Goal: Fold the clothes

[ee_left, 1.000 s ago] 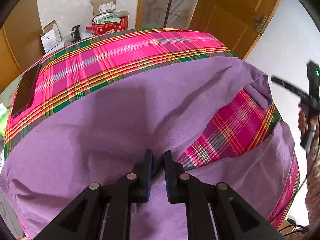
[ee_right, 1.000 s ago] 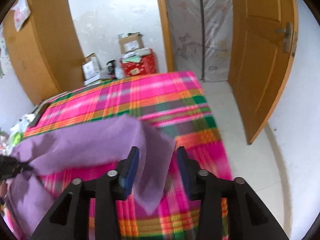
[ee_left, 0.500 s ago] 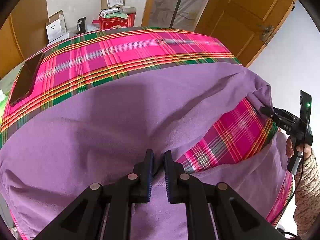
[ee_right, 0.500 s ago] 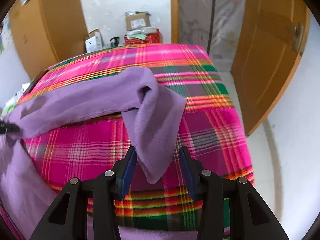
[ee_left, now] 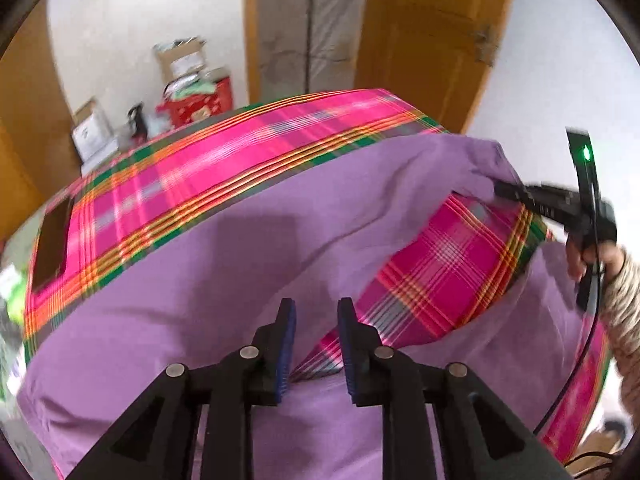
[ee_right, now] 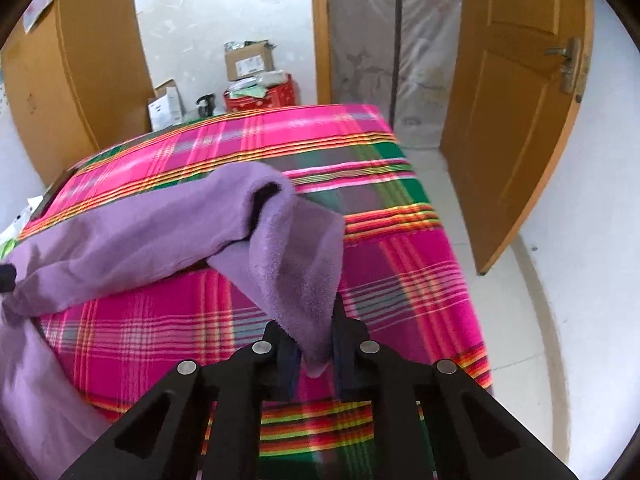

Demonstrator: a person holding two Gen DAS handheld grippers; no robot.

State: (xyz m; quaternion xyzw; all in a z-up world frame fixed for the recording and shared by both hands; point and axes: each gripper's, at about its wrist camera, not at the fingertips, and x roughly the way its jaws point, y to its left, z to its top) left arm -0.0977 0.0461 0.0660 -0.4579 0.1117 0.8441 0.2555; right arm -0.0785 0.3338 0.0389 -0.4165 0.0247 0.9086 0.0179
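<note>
A purple fleece garment [ee_left: 224, 264] lies spread over a bed with a pink plaid cover [ee_left: 208, 160]. My left gripper [ee_left: 316, 312] is open just above the garment's near fold, with nothing between its fingers. My right gripper [ee_right: 314, 344] is shut on a corner of the purple garment [ee_right: 288, 248] and holds it lifted above the plaid cover [ee_right: 400, 280]. In the left wrist view the right gripper [ee_left: 500, 190] pinches that corner at the far right, stretching the cloth.
Cardboard boxes [ee_right: 248, 60] and a red box [ee_right: 260, 96] stand on the floor beyond the bed. A wooden door [ee_right: 520, 120] is open at the right. A dark phone-like slab [ee_left: 52, 240] lies at the bed's left edge.
My left gripper has opened and let go of the garment fold. My right gripper has closed on the lifted corner and pulled it toward itself.
</note>
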